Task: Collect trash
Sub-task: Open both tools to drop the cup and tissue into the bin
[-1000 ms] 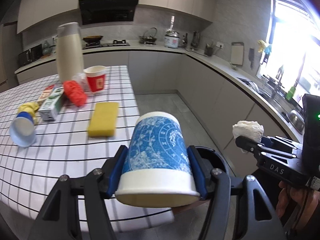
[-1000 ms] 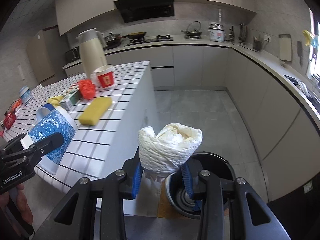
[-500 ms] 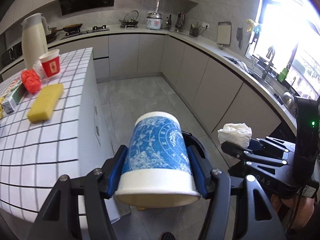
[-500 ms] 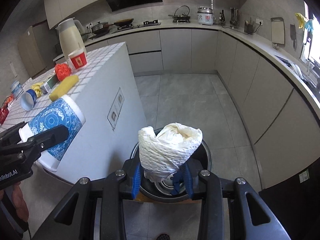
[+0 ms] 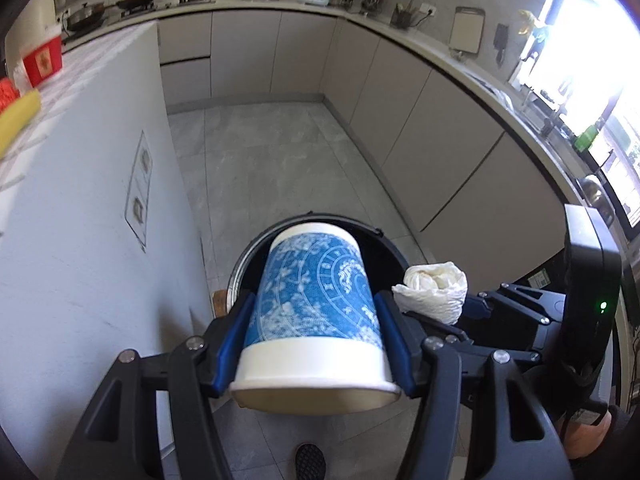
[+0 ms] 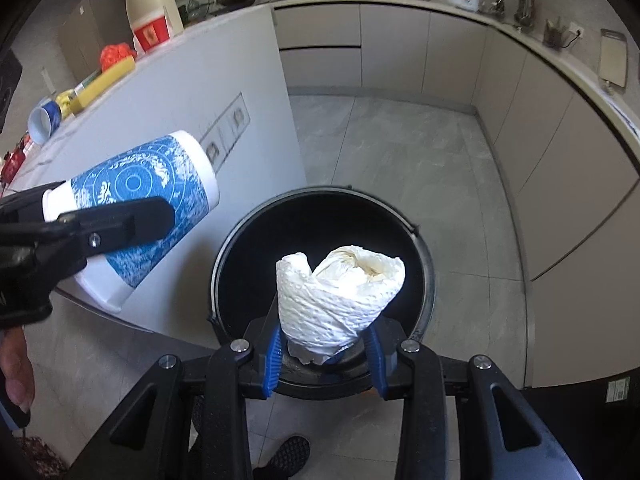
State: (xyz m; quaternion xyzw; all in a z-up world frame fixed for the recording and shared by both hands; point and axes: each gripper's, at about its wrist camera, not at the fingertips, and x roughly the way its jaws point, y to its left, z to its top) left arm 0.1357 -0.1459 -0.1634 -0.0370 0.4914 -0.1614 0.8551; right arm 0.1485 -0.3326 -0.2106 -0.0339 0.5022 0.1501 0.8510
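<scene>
both items over the bin, drop not yet done.
left hand-held gripper (image 5: 316, 340) pinches the blue paper cup (image 5: 316, 312), right hand-held gripper (image 6: 324, 356) pinches the paper wad (image 6: 340, 300) above the open trash bin (image 6: 424, 264); more clutter waits on the surface (image 6: 208, 52).

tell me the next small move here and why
Probably open the right gripper and let the paper wad drop. In the right wrist view the wad hangs over the open mouth of the bin, with nothing between them. The cup in the left gripper looks off to the bin's side there, so it likely goes second.
</scene>
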